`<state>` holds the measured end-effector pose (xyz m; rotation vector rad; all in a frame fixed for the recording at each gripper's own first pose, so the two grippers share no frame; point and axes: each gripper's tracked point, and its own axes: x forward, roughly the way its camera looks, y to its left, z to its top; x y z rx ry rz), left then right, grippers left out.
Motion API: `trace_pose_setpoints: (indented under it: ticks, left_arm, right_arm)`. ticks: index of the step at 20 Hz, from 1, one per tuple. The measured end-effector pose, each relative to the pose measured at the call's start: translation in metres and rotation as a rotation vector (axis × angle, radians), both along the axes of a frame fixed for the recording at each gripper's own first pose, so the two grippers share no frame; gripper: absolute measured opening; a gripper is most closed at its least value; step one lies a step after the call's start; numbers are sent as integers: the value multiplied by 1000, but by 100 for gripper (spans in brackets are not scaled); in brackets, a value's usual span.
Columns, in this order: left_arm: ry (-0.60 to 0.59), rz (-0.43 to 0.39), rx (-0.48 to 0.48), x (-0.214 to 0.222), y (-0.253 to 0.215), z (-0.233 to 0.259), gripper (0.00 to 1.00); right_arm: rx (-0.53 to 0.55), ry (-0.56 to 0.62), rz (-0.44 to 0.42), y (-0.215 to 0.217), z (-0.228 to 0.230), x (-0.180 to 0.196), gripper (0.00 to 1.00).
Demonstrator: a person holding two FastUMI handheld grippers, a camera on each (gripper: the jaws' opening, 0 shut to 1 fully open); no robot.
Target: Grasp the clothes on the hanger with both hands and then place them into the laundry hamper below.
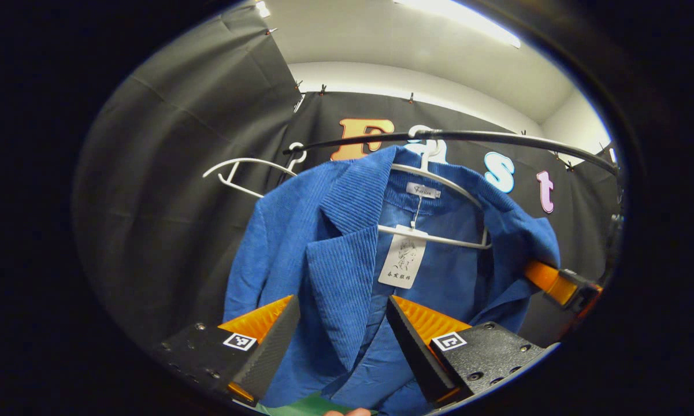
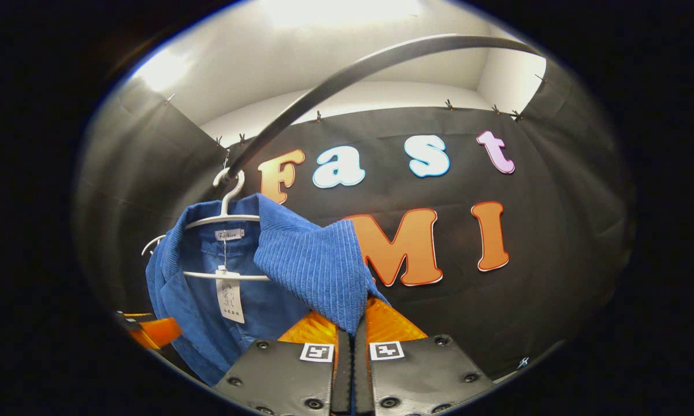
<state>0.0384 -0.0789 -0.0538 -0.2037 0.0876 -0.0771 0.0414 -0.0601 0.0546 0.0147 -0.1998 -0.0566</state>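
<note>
One of my two tongs has a hold so far: my right gripper has its fingers pressed together on a fold of the blue corduroy jacket, pinching the cloth near that shoulder, and the cloth drapes over the tips. My left gripper stands wide apart with nothing clamped; the near lapel of the jacket hangs down between its two fingers, but I cannot tell whether either finger touches the cloth. In the left gripper view the right gripper also shows at the far right, at the jacket's other shoulder. The jacket is still on its white hanger, which hooks over the dark rail up near the booth's back wall; a paper tag dangles from the collar. A second, bare white hanger hangs on the rail to the left. By my reckoning the job is barely begun: half of the two-handed grasp is made. Left to do are closing the left tongs on the lapel, slipping the jacket off the hanger, and lowering it into the hamper below.
</note>
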Motion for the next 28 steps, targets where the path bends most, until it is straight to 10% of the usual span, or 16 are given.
trace_pose_setpoints:
  ticks: [11,18,21,28]
  left_arm:
    - [-16,156,132,57,17,-39,92]
    - [-18,34,121,42,51,-26,10]
    - [-70,-27,167,33,67,-3,8]
    - [-156,130,172,45,134,73,6]
  right_arm:
    - [-1,6,27,3,9,-27,10]
    - [-54,5,-103,13,4,-28,9]
    - [-89,-39,-183,12,10,-33,9]
    - [-108,-94,-284,13,42,-51,9]
